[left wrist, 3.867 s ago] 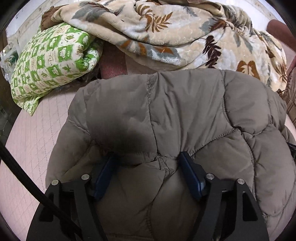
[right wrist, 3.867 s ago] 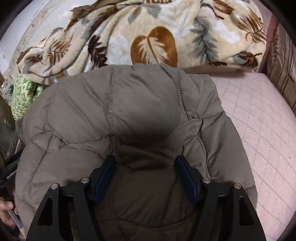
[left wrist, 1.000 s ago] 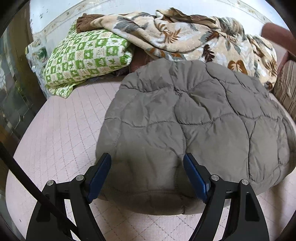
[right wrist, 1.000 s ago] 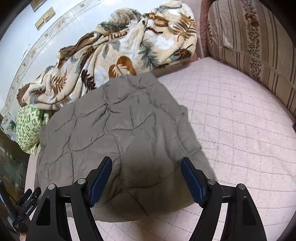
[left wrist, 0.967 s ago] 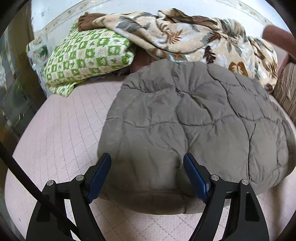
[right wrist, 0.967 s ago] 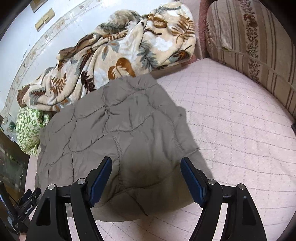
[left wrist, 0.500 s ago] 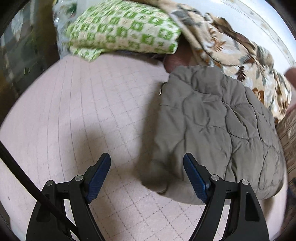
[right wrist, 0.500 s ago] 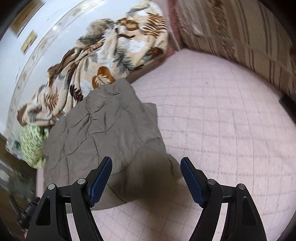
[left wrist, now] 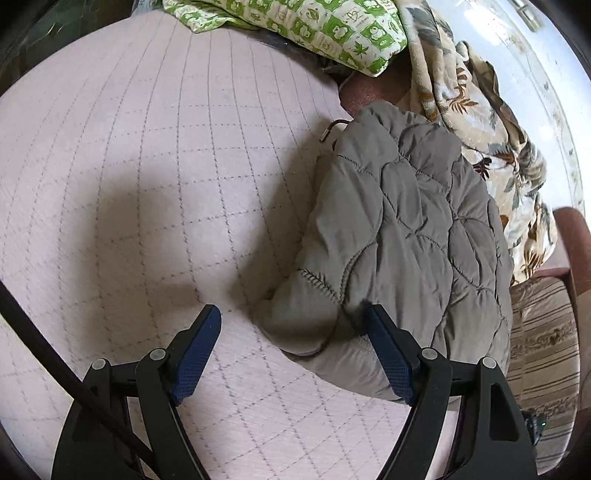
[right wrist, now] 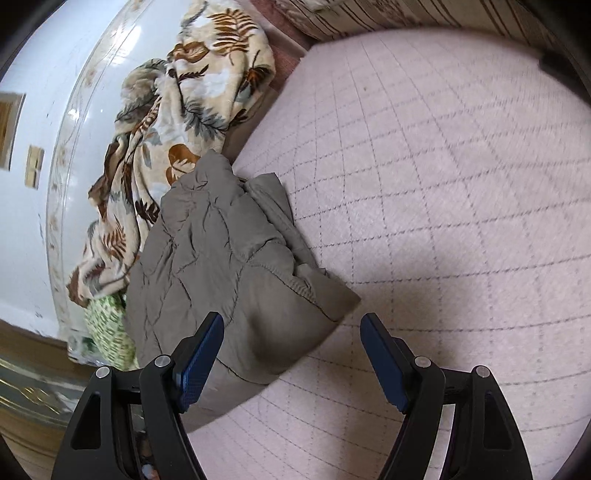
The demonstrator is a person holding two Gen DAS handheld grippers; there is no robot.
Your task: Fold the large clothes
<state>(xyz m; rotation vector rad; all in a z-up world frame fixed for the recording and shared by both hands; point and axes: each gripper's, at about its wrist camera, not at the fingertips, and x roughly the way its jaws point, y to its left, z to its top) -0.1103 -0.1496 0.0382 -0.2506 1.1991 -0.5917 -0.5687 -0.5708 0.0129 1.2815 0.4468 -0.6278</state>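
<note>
Grey quilted jacket (left wrist: 413, 229) lying on the pink quilted mattress (left wrist: 147, 166), already doubled over into a thick bundle, far edge close to the leaf-print blanket (left wrist: 461, 96). Bundled form judged to be the result of folds already made; task judged well advanced, with a side fold or final tidy-up remaining

Left gripper (left wrist: 291, 350): jaws wide apart, nothing clamped. Positioned low at the near left corner of the jacket, right-hand pad just over the padded edge, left-hand pad over bare mattress. Placement judged as a straddle of the corner, ready to close on the layered edge

Right gripper (right wrist: 291, 350): jaws likewise wide apart, nothing clamped. Near right corner of the jacket (right wrist: 236, 273) lying between the pads, closer to the left-hand one; no contact visible. Mirror placement judged deliberate: one gripper per corner keeps a bulky garment square while lifted

Thin metal hook (left wrist: 330, 129) protruding at the far left end of the jacket, probably a hanger; remainder hidden under the fabric, so type not confirmed. Possible snag point if that end gets turned over

Green patterned pillow (left wrist: 303, 26) behind the jacket on the left, striped cushion (left wrist: 543, 332) at the right side; both well clear of the near corners

Handling note: puffy filling likely to spring back, so a deep bite across all layers advisable. Shallow grip on the top layer alone liable to peel the fold open
</note>
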